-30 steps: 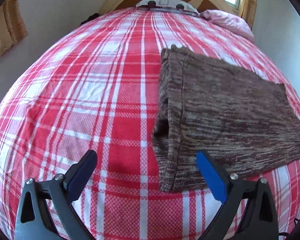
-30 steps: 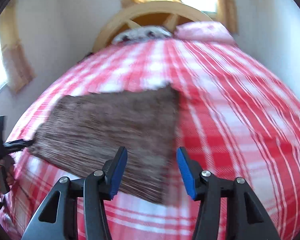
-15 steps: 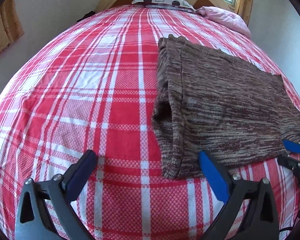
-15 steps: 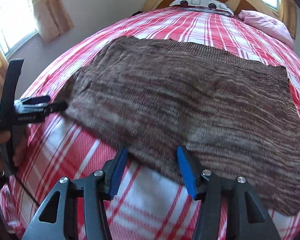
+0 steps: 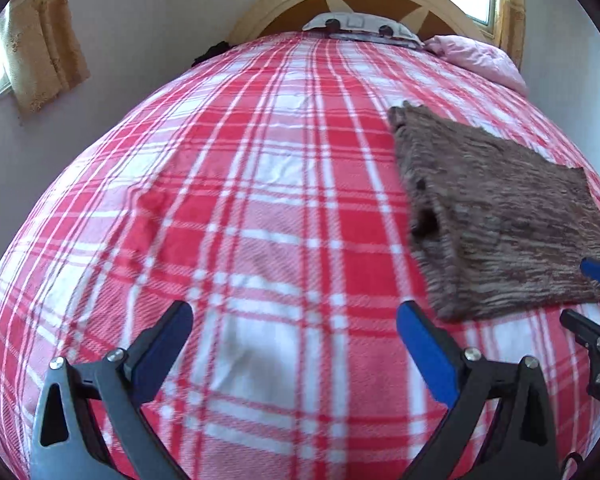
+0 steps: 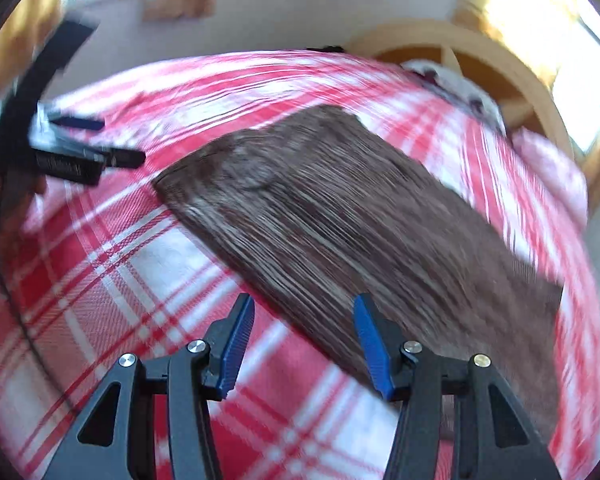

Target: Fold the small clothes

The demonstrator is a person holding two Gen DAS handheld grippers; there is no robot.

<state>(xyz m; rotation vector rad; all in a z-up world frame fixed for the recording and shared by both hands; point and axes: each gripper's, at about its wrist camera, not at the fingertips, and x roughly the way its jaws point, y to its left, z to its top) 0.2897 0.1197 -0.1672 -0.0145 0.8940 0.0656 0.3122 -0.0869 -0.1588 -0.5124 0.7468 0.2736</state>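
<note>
Left wrist view: left gripper point(image 5: 294, 334) hovering over the red plaid bed cover point(image 5: 236, 200), fingers spread wide and gripping nothing. Lying flat to its right, the folded brown knit garment point(image 5: 500, 216), with a pink pillow point(image 5: 476, 58) and curved wooden headboard point(image 5: 364, 0) beyond. Poking in at the right edge, the right gripper point(image 5: 594, 296).

Right wrist view, blurred: right gripper point(image 6: 304, 332) hanging at the brown knit garment point(image 6: 340, 216) near edge, fingers parted, grasping nothing. Showing at far left, the left gripper point(image 6: 96, 140).
</note>
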